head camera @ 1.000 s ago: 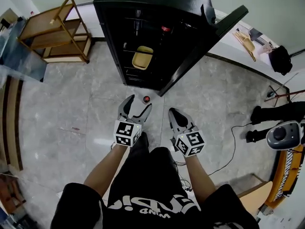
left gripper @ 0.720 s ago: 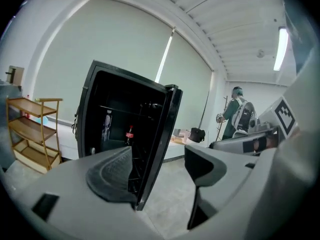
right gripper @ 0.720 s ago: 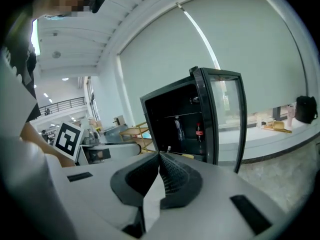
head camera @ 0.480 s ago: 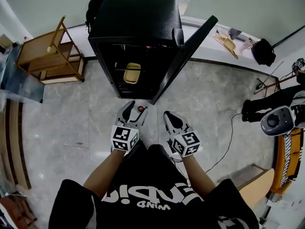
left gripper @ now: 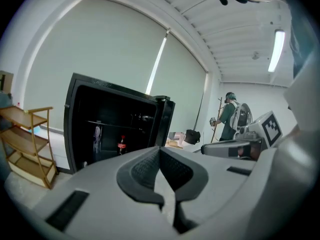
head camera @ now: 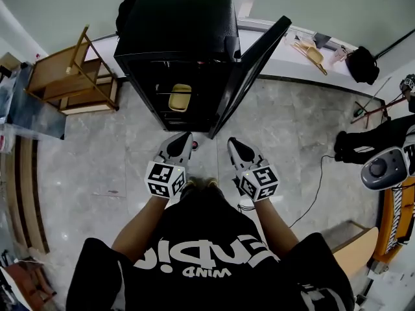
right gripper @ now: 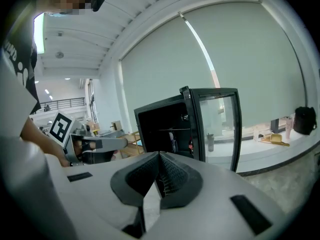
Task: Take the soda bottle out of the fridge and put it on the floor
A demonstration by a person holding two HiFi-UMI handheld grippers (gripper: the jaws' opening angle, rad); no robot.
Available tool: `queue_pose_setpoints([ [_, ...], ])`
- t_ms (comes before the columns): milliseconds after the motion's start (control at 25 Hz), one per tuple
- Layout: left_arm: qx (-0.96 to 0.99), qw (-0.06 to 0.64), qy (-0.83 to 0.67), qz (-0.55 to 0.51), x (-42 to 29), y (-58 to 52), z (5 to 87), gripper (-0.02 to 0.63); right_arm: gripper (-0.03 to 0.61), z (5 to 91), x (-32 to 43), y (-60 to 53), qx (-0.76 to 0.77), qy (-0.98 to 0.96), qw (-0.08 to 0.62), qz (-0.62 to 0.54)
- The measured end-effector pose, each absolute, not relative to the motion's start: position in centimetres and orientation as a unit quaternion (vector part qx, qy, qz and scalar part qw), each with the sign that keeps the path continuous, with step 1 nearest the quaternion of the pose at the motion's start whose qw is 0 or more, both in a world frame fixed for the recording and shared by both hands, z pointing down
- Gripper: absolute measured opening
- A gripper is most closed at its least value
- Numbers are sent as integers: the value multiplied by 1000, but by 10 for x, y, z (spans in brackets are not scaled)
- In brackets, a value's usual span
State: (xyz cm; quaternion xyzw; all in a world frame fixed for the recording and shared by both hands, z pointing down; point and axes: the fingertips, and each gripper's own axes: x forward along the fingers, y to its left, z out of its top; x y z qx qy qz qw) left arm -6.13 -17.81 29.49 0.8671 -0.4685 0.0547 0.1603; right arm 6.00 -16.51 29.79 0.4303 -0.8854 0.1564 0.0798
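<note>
Black fridge [head camera: 175, 37] at 12 o'clock, its door [head camera: 253, 63] swung open for reaching in. Below it, side by side, the left tongs [head camera: 183, 140] have just closed on nothing and the right tongs [head camera: 233, 144] are pressed together, both empty. On the floor [head camera: 84, 154] between their tips is a small red dot, probably the cap of the soda bottle [head camera: 195, 146] from above. Another dark, red-labelled bottle [left gripper: 121, 145] stands under a shelf [left gripper: 107, 125]

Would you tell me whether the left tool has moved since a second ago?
Yes. The left tool, jaws just closed empty, now reaches past the red-capped soda bottle toward the black fridge; earlier the cap lay ahead.
</note>
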Motion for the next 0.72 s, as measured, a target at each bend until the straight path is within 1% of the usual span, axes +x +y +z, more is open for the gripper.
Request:
queue_pose_setpoints([
  [200,871,153,-464,59,-68,-163,275,8,23,286,69,-163,420,-893,94,130],
  [360,870,125,-472,66,-82,-149,264,8,25,276,75,-160,423,-893,91,126],
  [720,842,126,-523,42,-108,-130,261,8,25,261,74,-155,434,-892,72,101],
])
